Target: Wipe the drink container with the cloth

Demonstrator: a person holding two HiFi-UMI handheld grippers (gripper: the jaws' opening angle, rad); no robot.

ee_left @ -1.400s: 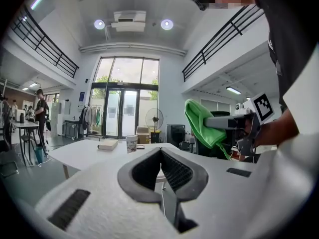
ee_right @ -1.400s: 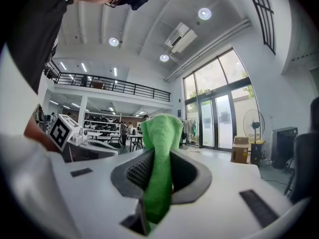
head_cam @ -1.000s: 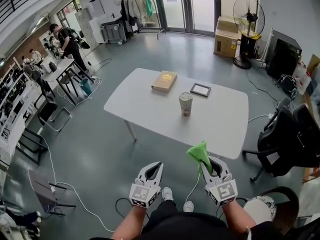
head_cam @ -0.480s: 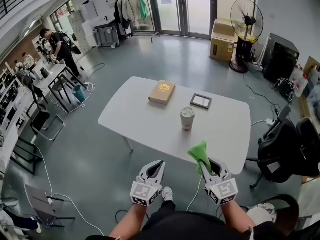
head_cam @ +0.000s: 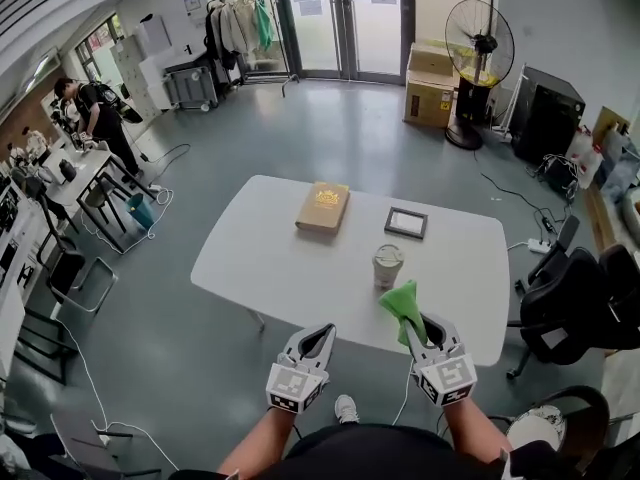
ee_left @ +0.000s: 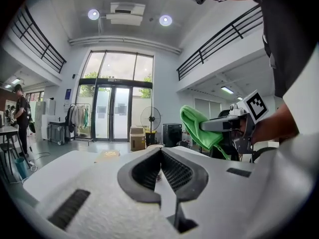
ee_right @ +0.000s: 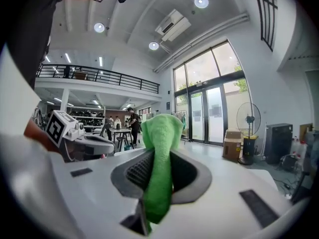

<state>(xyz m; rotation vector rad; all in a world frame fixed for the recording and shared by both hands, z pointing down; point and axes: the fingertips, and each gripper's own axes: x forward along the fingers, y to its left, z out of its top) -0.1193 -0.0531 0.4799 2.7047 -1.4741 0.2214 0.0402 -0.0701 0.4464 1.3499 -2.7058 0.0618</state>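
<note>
My right tongs point(head_cam: 428, 328) first: they're clamped on the green cloth point(head_cam: 402, 305). The right gripper view shows the fold running straight down between the pads, with a tuft standing up past the tips. That free bunch is the end I'd judge is meant to meet the cup. My left tongs point(head_cam: 317, 335) are closed tip to tip with nothing in them, and the left gripper view shows the 2 dark pads meeting at the front with only a bare gap behind.

Both tools are held low in front of me, side by side, pointing at the table point(head_cam: 270, 258) from its near side. The drink container point(head_cam: 388, 266), a lidded cup, stands upright on the tabletop close to that near edge. In the head view it sits just past the cloth, and neither tool touches it. I reckon the left is kept empty so it can steady the cup while the right wipes, so no wiping has begun. Farther back lie a book point(head_cam: 323, 206) and a small picture frame point(head_cam: 405, 223), both apart from the cup.

The head view gives me the layout of cup against tongs, but not the grip itself. The left gripper view catches the right tongs side-on, cloth bulging over the top. The right gripper view shows no cup at all, the cloth fills its middle
</note>
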